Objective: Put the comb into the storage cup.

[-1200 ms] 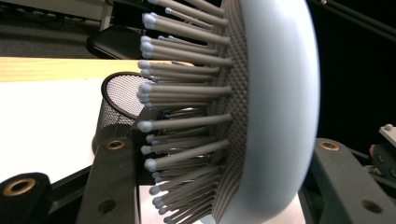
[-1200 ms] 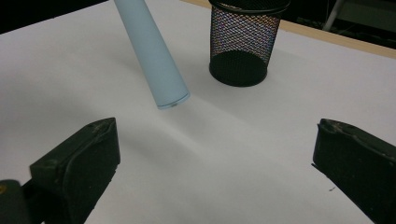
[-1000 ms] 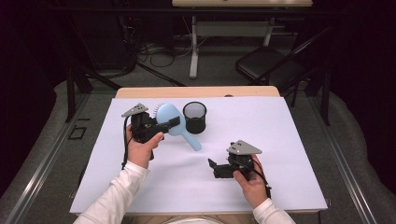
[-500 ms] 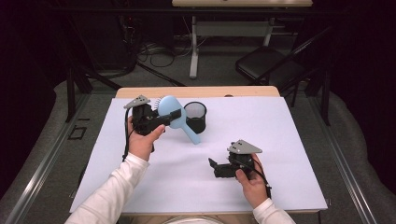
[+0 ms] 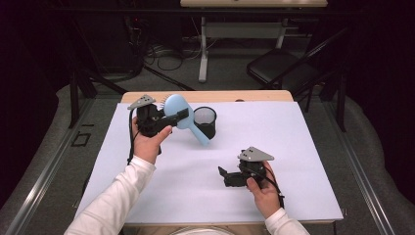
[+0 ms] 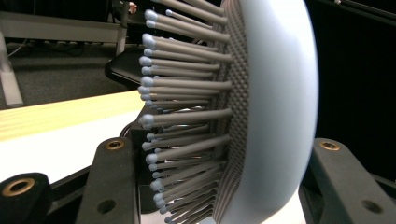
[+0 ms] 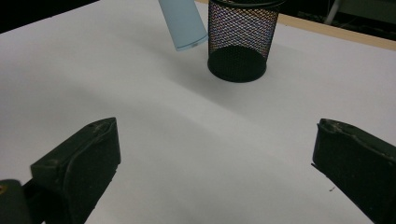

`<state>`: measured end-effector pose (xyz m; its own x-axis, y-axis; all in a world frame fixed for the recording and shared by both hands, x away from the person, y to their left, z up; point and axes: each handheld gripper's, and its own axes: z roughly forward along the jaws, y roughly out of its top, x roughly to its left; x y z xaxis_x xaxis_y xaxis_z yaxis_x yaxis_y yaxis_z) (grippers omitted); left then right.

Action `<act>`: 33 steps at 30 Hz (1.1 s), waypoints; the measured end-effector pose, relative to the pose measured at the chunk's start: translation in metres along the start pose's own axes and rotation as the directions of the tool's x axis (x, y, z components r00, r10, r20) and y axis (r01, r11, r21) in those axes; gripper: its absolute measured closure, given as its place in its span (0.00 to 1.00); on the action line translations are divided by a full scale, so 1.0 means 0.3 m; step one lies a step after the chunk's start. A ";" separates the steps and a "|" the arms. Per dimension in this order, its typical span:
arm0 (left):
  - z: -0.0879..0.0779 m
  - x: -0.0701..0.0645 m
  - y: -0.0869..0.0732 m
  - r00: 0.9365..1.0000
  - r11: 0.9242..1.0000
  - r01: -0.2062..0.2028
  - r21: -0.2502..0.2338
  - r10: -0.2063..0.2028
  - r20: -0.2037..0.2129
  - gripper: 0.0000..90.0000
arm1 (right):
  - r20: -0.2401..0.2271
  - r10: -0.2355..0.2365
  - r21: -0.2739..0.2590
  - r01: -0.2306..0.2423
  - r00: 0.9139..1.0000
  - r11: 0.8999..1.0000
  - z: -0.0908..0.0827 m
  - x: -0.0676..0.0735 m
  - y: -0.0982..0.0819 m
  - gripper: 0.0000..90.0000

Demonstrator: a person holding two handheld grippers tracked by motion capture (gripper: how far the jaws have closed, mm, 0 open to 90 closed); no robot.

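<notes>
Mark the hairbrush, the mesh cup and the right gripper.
hairbrush (image 5: 177, 108), high view, on the smooth back of its blue head.
mesh cup (image 7: 240, 39), right gripper view, on its black mesh wall.
right gripper (image 5: 223, 176), high view, midway between its jaw tips.

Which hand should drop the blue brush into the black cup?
Left. The left gripper already clamps the hairbrush right beside the mesh cup, while the right gripper rests open on the table, farther away.

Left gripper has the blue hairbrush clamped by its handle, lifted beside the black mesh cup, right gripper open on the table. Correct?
Not quite: the left gripper clamps the blue hairbrush by its head, not its handle, as the left gripper view shows. The handle hangs free beside the black mesh cup; the right gripper is open.
</notes>
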<state>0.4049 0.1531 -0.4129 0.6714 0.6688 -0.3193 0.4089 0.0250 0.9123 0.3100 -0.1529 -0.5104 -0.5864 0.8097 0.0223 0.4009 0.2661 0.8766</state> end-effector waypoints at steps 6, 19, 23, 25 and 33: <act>0.000 0.002 0.022 1.000 1.000 0.003 -0.007 -0.003 -0.008 0.54 | 0.000 0.002 0.000 -0.002 1.000 1.000 -0.001 -0.001 0.000 0.01; -0.006 0.015 0.069 0.999 0.999 0.003 -0.042 -0.005 -0.032 0.54 | 0.001 0.004 0.000 -0.004 1.000 1.000 0.000 -0.005 0.000 0.01; -0.005 0.018 0.078 0.999 0.998 0.006 -0.056 -0.009 -0.038 0.54 | 0.001 0.004 0.001 -0.004 1.000 1.000 0.000 -0.005 -0.001 0.01; -0.004 0.018 0.083 0.999 0.998 0.004 -0.056 -0.006 -0.043 0.54 | 0.002 0.003 0.000 -0.003 1.000 1.000 0.000 -0.005 -0.001 0.01; 0.003 0.014 0.103 0.998 0.998 -0.018 -0.068 0.015 -0.057 0.54 | 0.000 0.001 0.000 -0.001 1.000 1.000 -0.001 -0.007 -0.001 0.01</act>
<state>0.4209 0.1560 -0.3863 0.6411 0.7102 -0.2908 0.3537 0.0628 0.9332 0.3110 -0.1546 -0.5105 -0.5861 0.8099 0.0231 0.4010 0.2652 0.8768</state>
